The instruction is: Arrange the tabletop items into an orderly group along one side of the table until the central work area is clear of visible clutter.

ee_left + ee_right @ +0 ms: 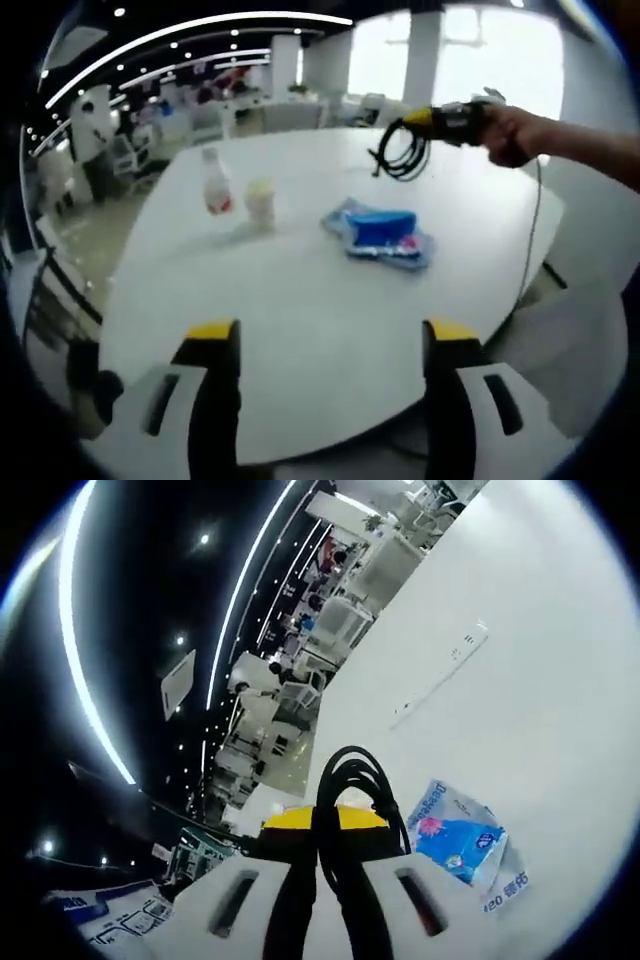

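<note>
- Left gripper view: the left gripper hangs over the near edge of the white desk, its yellow-tipped jaws spread wide with nothing between them.
- Toward the desk's far left, a small bottle with a red label stands just beside a pale cup.
- Near the middle, right of the cup, lies a blue tissue pack.
- Above the far edge, the right gripper, held in a person's hand, carries a coiled black cable off the surface.
- Right gripper view: the right gripper is pressed together on the black cable, the loop rising past its yellow tips.
- The blue tissue pack lies on the desk, with a white power strip well apart from it.
</note>
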The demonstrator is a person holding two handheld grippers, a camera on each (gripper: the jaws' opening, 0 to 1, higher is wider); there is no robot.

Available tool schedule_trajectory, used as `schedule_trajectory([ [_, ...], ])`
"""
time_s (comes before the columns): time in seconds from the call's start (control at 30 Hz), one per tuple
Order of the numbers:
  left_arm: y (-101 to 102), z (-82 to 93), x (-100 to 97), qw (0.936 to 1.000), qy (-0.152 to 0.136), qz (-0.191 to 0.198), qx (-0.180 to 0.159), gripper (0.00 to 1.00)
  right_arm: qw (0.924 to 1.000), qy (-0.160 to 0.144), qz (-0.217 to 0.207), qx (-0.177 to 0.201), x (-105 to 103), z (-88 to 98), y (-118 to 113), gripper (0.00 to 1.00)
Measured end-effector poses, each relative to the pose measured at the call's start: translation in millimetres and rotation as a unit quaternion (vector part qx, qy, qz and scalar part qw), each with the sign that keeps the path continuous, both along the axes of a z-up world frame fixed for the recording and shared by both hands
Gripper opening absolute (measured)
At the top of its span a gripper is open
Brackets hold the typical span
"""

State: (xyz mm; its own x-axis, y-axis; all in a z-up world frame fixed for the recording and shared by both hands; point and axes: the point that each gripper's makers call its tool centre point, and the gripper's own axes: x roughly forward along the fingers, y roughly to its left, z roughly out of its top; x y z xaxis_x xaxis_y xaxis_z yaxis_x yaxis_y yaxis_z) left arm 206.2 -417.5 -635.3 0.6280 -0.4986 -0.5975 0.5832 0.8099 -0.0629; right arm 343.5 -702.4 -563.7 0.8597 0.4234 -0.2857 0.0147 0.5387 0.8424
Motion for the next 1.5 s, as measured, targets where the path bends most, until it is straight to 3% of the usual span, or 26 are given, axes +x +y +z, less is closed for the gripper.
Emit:
schedule_trajectory([
  [0.2, -1, 2.3, -0.3, 1.0, -0.003, -0.001, -0.003, 0.71, 0.9993, 0.006, -0.035, 0.008, -16, -2.7, -34, 0.04],
  [0.4, -3, 1.9, -0.3, 1.0, -0.001, -0.006, -0.002, 0.71, 0.9981, 0.024, -0.057, -0.004, -27, -17.1, -63, 0.04],
  [0.67, -7, 7.5, 0.2, 0.9997, -0.006, -0.007, -0.021, 0.71, 0.9945, 0.048, -0.091, 0.02, -44, -42.6, -91, 0.04],
  [0.9, -16, 4.2, -3.8, 0.9995, 0.004, -0.024, -0.021, 0.71, 0.9928, 0.069, -0.093, 0.031, -53, -64.3, -99, 0.04],
  [1.07, -15, 1.0, -5.6, 0.9995, 0.006, -0.028, -0.011, 0.71, 0.9894, 0.075, -0.109, 0.06, -53, -74.6, -107, 0.04],
  [1.37, -12, -0.2, -4.4, 0.9997, 0.004, -0.021, -0.007, 0.71, 0.9855, 0.103, -0.113, 0.073, -54, -104.7, -106, 0.04],
  [1.5, -12, -0.1, -4.1, 0.9998, 0.003, -0.02, -0.005, 0.71, 0.9853, 0.11, -0.109, 0.073, -59, -107.0, -96, 0.04],
])
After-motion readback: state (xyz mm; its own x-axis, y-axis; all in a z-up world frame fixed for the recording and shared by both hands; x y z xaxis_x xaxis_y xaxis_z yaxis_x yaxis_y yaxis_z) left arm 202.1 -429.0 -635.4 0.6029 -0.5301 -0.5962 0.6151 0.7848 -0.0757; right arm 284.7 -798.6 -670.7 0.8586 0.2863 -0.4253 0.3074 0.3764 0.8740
